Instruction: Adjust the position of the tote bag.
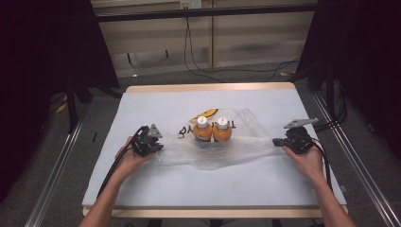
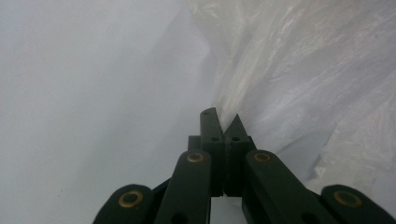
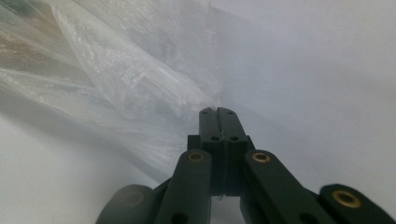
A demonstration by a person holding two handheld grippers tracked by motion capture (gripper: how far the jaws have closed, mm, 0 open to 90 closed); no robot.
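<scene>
A clear plastic bag (image 1: pixel 248 135) with dark lettering lies crumpled on the white-covered table (image 1: pixel 198 184). Two orange bottles with white caps (image 1: pixel 202 128) (image 1: pixel 222 128) stand side by side in its middle; I cannot tell whether they are inside the bag or on it. My left gripper (image 1: pixel 160 148) is at the bag's left edge, and in the left gripper view its jaws are shut with a fold of the plastic (image 2: pixel 261 79) pinched at the tips (image 2: pixel 223 120). My right gripper (image 1: pixel 276 141) is at the bag's right edge, shut (image 3: pixel 218 113) on the film (image 3: pixel 130 79).
Metal rails (image 1: pixel 359 161) run along both sides of the table. Cables (image 1: pixel 213 71) lie on the floor beyond the far edge. Bare white cloth stretches in front of the bag toward the near edge.
</scene>
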